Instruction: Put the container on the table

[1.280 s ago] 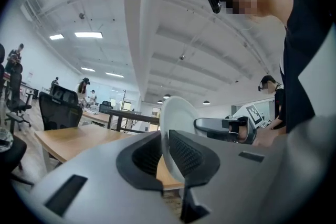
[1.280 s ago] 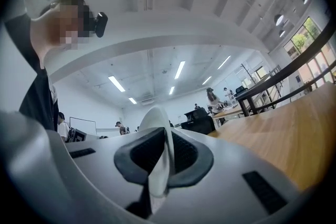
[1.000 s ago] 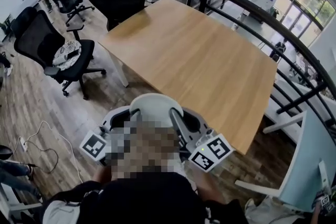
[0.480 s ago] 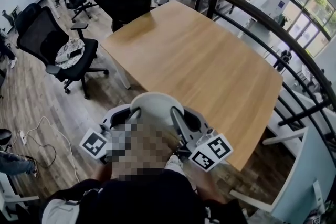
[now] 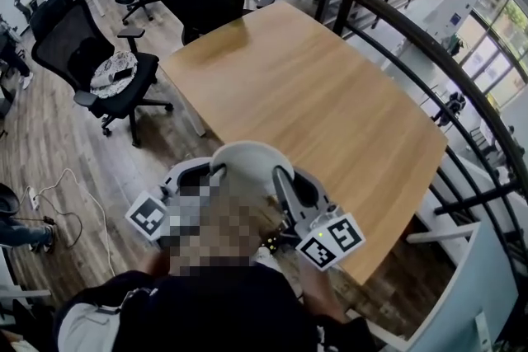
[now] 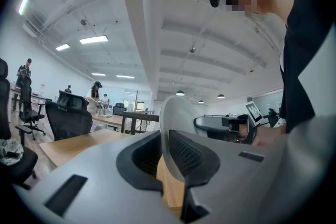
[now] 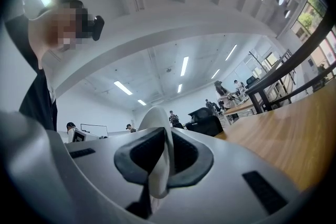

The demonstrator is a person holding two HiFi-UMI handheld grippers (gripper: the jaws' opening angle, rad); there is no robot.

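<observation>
A white, round-walled container (image 5: 247, 165) hangs in the air in front of me, just short of the near corner of the wooden table (image 5: 313, 103). My left gripper (image 5: 196, 177) is shut on its left rim and my right gripper (image 5: 286, 184) on its right rim. In the left gripper view the thin white wall (image 6: 176, 123) stands pinched between the dark pads of the left gripper (image 6: 165, 160). The right gripper view shows the same white wall (image 7: 157, 134) clamped by the right gripper (image 7: 157, 165). The container's inside is hidden.
Black office chairs (image 5: 99, 70) stand left of the table, and another chair (image 5: 206, 8) is at its far end. A dark metal railing (image 5: 429, 70) runs along the table's right side. A white cable (image 5: 78, 210) lies on the wooden floor. People stand by far desks.
Both grippers and the container have moved forward together toward the table. The table's near corner now lies closer beneath them. The grip has not changed.
</observation>
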